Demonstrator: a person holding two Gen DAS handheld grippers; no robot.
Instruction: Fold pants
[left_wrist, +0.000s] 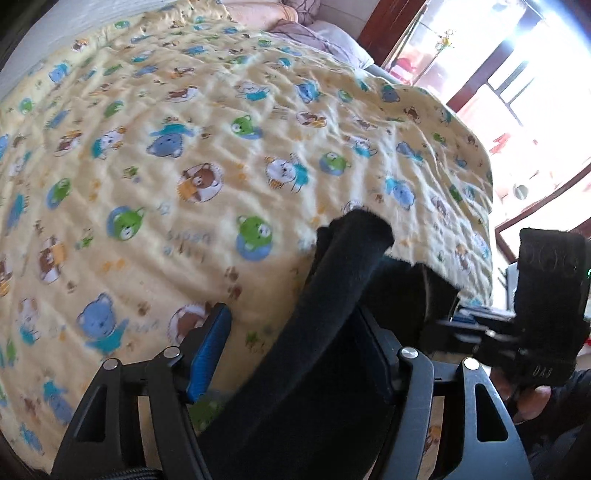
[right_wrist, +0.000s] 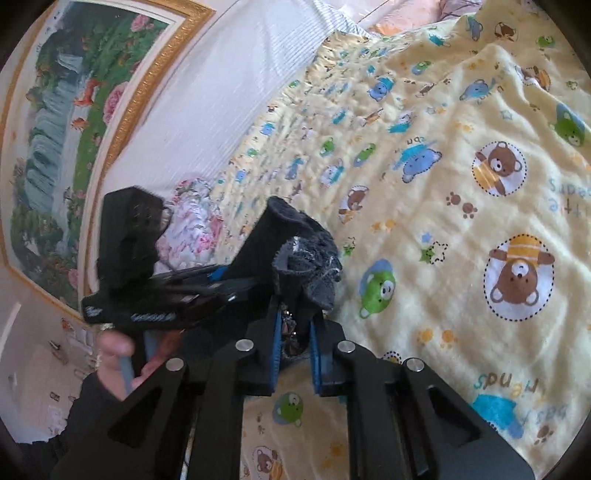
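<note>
Black fuzzy pants (left_wrist: 332, 314) are lifted above a yellow bear-print blanket (left_wrist: 184, 147) on a bed. In the left wrist view my left gripper (left_wrist: 295, 354) stands wide; the pants drape across its right finger, and the blue left pad (left_wrist: 208, 354) is bare. The right gripper (left_wrist: 546, 314) shows at the right edge, holding the same cloth. In the right wrist view my right gripper (right_wrist: 293, 350) is shut on a bunched edge of the pants (right_wrist: 295, 243). The left gripper (right_wrist: 147, 288) sits close at the left, wrapped in black cloth.
The blanket (right_wrist: 461, 184) covers the whole bed. Pillows (left_wrist: 314, 33) lie at the head. A framed landscape painting (right_wrist: 74, 129) hangs on the white wall. A floral cloth (right_wrist: 195, 229) lies by the wall. A bright window (left_wrist: 517, 92) is beyond the bed's right edge.
</note>
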